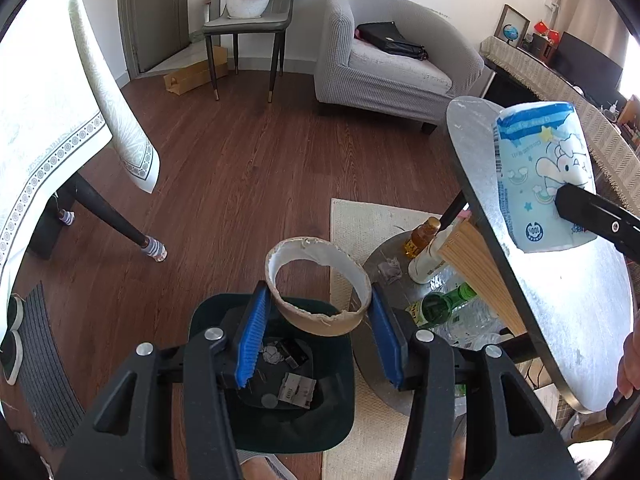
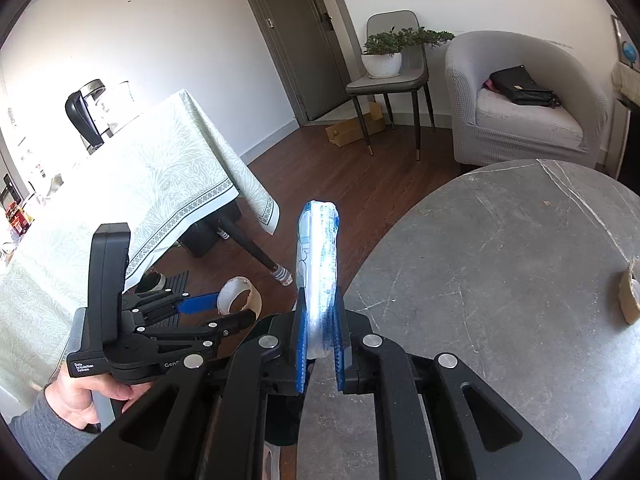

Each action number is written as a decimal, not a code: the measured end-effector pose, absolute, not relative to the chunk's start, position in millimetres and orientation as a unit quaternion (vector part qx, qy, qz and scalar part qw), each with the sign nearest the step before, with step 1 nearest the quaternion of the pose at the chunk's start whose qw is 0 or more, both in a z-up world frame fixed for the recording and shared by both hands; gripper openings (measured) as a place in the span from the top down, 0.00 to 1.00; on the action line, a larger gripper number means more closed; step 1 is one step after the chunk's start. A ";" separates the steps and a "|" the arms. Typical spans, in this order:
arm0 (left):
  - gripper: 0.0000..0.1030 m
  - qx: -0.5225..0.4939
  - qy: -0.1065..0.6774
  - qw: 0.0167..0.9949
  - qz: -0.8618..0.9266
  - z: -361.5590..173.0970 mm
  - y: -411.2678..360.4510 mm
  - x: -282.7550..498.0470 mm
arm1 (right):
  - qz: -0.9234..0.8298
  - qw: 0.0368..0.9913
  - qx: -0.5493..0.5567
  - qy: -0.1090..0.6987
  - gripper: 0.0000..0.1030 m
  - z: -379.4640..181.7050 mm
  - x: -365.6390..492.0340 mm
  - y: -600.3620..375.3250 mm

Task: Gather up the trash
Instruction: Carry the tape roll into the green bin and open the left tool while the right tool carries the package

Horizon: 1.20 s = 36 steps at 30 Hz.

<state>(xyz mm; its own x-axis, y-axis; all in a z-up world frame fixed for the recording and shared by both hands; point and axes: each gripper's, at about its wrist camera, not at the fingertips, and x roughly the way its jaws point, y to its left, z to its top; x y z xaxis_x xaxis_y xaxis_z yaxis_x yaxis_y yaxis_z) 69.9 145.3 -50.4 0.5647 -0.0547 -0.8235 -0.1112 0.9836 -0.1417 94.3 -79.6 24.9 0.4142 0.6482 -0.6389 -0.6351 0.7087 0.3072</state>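
- While our left gripper [image 1: 318, 316] clamps the empty tape roll [image 1: 318, 288] above the dark bin [image 1: 340, 420], releasing off-centre could bounce it off the bin's rim.
- Our right gripper [image 2: 320, 344], nearly closed on the blue tissue pack [image 2: 318, 256], is beside the bin, over the table [image 2: 500, 280]; its thin pinch may slip.

A cardboard tape ring [image 1: 318, 286] was clamped between the left gripper's [image 1: 320, 312] blue pads above a dark bin [image 1: 340, 396]; a tissue packet [image 1: 540, 176] was pinched by the right gripper [image 1: 560, 196] over the round table [image 1: 580, 340].

One tape roll [image 1: 318, 286], one tissue pack [image 1: 540, 176], one bin [image 1: 340, 412], two grippers.
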 end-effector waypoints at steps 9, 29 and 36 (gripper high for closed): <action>0.49 -0.098 0.508 0.855 0.030 -85.2 167.5 61.8 | 0.405 0.826 -0.011 0.392 0.90 16.9 88.8 -42.6; 0.41 -0.086 0.596 0.797 0.041 -147.9 205.2 44.2 | 0.412 0.785 -0.105 0.449 0.90 -29.5 73.4 39.2; 0.42 -0.101 0.578 0.808 0.046 -137.1 220.2 35.5 | 0.411 0.771 -0.128 0.469 0.90 -49.8 71.2 64.8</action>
